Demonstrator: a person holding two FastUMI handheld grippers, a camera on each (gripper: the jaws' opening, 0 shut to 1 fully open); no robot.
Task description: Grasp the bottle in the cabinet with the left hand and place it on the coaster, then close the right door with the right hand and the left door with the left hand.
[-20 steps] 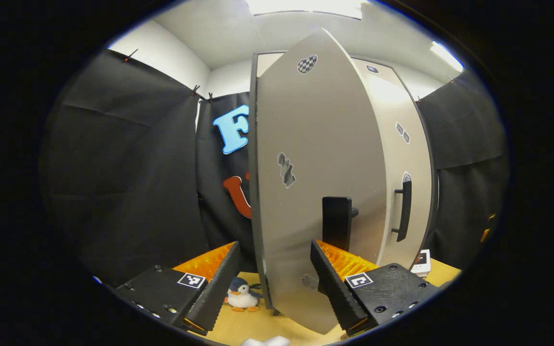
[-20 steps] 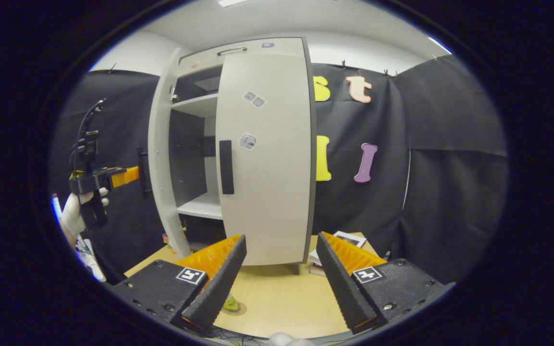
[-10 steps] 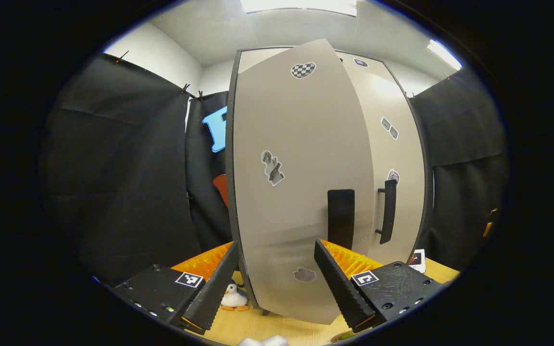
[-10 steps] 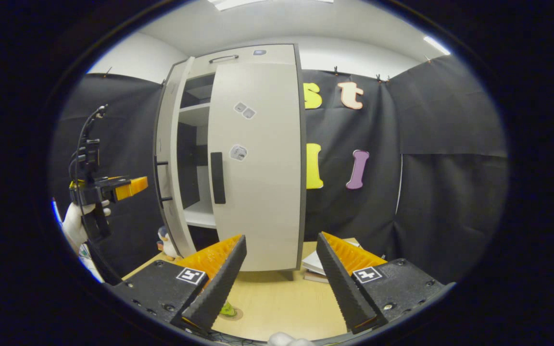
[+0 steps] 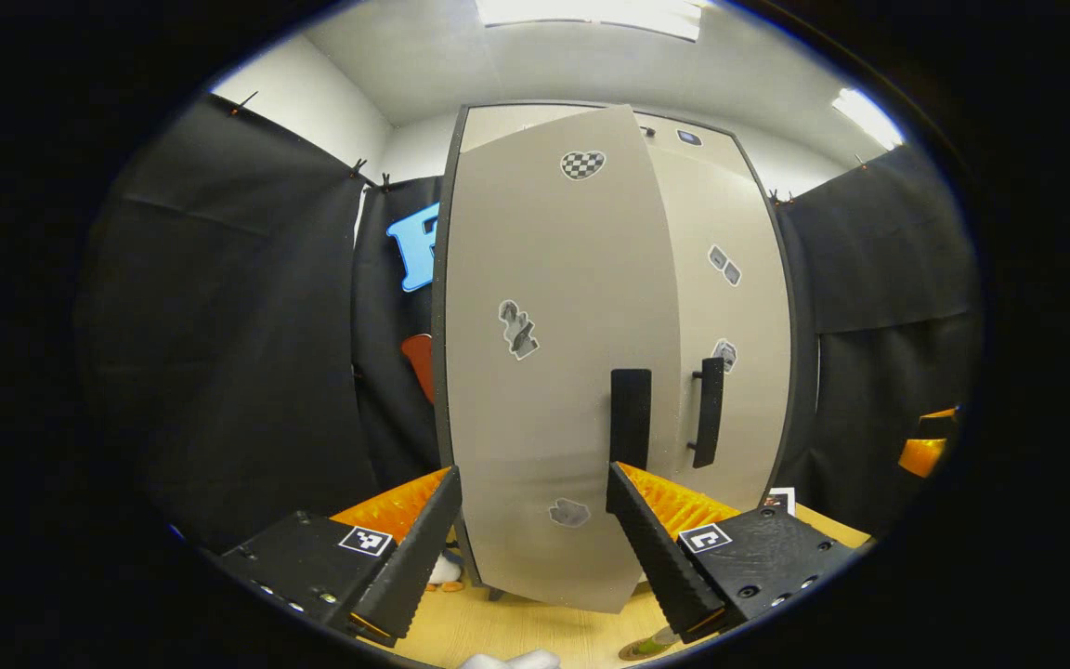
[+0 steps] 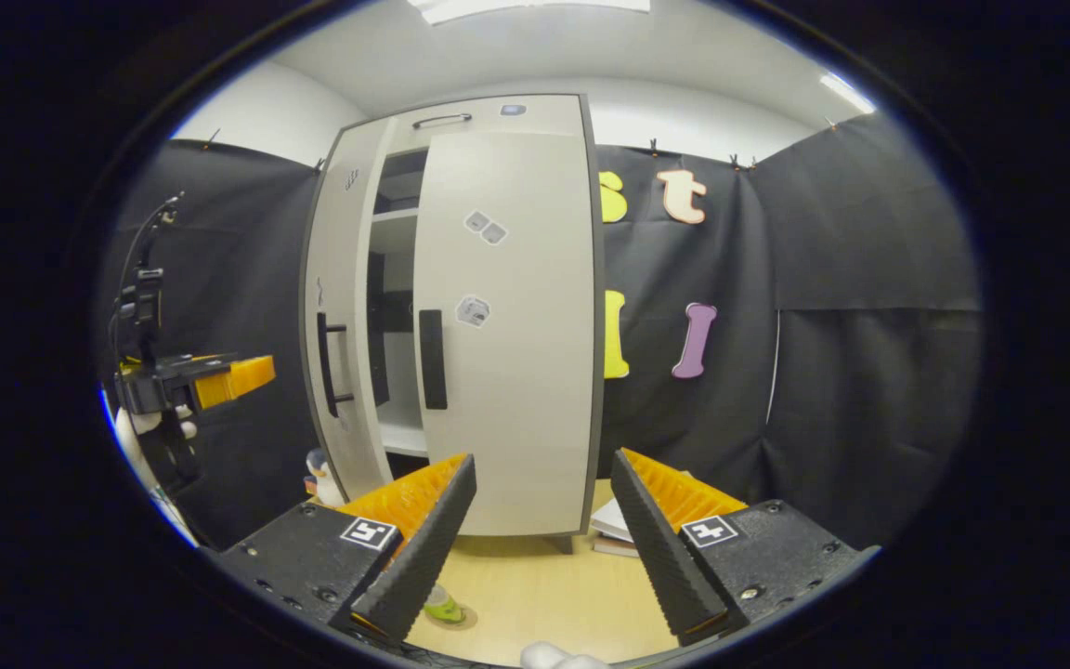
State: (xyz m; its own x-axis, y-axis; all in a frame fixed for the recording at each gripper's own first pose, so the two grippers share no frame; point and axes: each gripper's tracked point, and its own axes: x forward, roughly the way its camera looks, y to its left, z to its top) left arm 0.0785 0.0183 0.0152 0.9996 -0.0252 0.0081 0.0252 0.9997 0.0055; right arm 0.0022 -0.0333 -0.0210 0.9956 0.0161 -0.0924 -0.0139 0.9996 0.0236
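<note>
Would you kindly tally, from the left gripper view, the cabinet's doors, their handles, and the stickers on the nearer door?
Doors: 2 (left door, right door)
Handles: 2 (left handle, right handle)
Stickers on the left door: 3 (checkered heart, grey figure, grey blob)
Total: 7

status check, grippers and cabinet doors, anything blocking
Left gripper open, facing left door. Right gripper open, idle. Right door shut, left door ajar. Nothing blocking.
</note>
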